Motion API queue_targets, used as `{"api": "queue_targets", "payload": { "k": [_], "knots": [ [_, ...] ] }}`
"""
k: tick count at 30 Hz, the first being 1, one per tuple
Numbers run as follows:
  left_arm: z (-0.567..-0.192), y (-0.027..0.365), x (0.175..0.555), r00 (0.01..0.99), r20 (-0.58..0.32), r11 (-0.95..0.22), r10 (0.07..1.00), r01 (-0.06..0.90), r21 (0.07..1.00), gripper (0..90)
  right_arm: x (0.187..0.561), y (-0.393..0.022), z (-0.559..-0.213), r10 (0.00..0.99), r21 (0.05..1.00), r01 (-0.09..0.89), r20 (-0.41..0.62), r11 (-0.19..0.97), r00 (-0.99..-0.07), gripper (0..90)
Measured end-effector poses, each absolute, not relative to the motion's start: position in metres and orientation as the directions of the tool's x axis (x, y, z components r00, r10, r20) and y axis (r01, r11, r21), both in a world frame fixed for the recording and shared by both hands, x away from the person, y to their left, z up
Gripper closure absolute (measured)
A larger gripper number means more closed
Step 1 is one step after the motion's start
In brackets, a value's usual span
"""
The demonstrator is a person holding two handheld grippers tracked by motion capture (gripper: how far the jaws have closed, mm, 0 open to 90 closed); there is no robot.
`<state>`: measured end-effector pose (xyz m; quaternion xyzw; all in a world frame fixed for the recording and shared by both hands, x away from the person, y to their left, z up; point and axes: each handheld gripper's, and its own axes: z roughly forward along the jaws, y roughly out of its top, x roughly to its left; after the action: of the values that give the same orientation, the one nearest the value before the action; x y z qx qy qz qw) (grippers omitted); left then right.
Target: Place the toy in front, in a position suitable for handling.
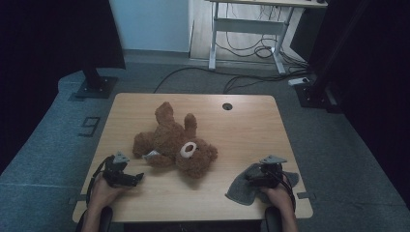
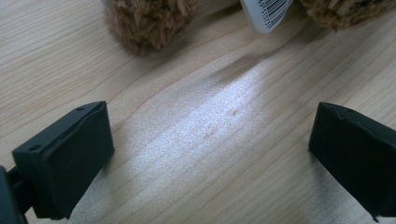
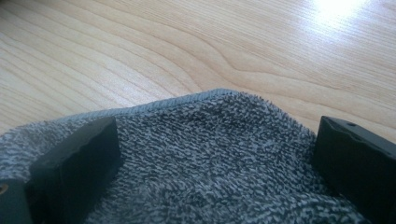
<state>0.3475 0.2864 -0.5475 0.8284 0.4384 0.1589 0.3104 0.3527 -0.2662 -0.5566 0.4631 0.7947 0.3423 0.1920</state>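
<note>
**Both tongs spread, bear mid-counter**

Bear (image 1: 175, 142) lies mid-counter (image 1: 251, 121), head toward near side, white tag (image 2: 267, 14) at its near-left. Left tongs (image 1: 137, 177) spread over bare wood near left, just short of the bear, gripping nothing. Right tongs (image 1: 251, 175) spread, resting on grey cloth (image 1: 244, 188) at near right; cloth lies between the jaws, unpinched.

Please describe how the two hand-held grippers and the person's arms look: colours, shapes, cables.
Both the left gripper and the right gripper are black, each topped by a grey three-cornered plate, with dark cables trailing back. Their fingers are blocky, matte black. The forearms appear bare.
</note>
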Motion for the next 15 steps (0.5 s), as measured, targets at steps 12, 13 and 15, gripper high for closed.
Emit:
{"api": "queue_targets", "payload": {
  "k": [12, 13, 15],
  "knots": [
    [-0.5476, 0.2869, 0.3472, 0.566, -0.011, -0.422, 0.824, 0.627, 0.655, 0.0, 0.3527, -0.266, -0.5566, 0.868, 0.721, 0.605, 0.011, 0.337, -0.497, 0.6],
    [-0.5476, 0.287, 0.3472, 0.568, -0.011, -0.423, 0.823, 0.626, 0.655, 0.0, 0.3527, -0.266, -0.5566, 0.868, 0.721, 0.605, 0.011, 0.338, -0.497, 0.7],
    [-0.5473, 0.2875, 0.3472, 0.576, -0.011, -0.431, 0.817, 0.623, 0.653, 0.0, 0.3527, -0.266, -0.5565, 0.868, 0.721, 0.605, 0.011, 0.338, -0.497, 0.6]
  ]
}}
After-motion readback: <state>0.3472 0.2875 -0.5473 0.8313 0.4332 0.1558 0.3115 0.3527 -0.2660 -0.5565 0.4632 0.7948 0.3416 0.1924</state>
